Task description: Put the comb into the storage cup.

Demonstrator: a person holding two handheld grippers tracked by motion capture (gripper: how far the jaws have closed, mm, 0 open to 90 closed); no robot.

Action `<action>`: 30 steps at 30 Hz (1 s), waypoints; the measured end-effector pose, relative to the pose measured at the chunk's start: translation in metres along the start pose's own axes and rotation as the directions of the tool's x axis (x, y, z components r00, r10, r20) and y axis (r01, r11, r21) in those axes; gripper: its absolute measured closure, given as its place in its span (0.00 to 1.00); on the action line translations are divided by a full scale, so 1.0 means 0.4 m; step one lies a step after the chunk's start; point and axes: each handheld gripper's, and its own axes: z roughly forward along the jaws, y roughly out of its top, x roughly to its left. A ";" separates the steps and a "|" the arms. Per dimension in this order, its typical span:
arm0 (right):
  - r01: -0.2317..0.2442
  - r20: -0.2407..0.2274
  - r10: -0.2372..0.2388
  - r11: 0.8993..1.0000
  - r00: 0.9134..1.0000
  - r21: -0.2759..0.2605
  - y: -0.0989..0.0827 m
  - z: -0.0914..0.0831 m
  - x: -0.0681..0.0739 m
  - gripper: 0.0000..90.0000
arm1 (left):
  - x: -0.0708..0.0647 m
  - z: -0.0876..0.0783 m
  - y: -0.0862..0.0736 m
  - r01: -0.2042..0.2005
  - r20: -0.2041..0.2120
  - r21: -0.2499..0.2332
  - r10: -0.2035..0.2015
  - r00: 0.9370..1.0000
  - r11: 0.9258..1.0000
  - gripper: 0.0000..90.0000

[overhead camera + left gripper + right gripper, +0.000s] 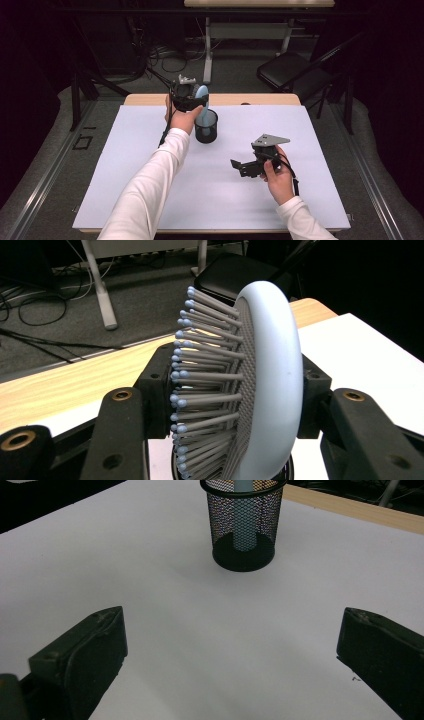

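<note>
A pale blue hairbrush [202, 93] stands with its handle [243, 525] down inside a black mesh cup [206, 126] on the white mat. My left gripper [192, 96] is shut on the brush head [265, 385], its pads pressing on the bristle side and on the smooth back. In the left gripper view the bristles [200, 385] point left. My right gripper [239, 168] hovers low over the mat to the right of the cup, open with nothing between its jaws. The right gripper view looks across the mat at the mesh cup [243, 525].
A white mat [150, 190] covers a wooden table [250, 99]. Behind the table stand a black chair [290, 70], a desk leg [207, 50] and loose cables [170, 57] on the floor.
</note>
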 end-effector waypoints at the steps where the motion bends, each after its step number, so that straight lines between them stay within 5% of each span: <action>1: 0.000 0.000 0.000 1.000 1.000 0.000 0.000 0.000 0.000 0.00 | -0.002 0.001 0.000 -0.006 -0.002 -0.002 0.006 1.000 1.000 0.54; 11: 0.004 -0.005 -0.004 1.000 1.000 0.004 0.000 0.002 0.001 0.00 | -0.017 0.002 0.000 -0.045 -0.016 -0.002 0.045 0.999 0.999 0.52; 30: 0.006 -0.009 -0.006 1.000 1.000 0.008 -0.001 0.003 0.002 0.00 | -0.013 0.000 0.001 -0.031 -0.027 -0.015 0.031 0.999 0.999 0.48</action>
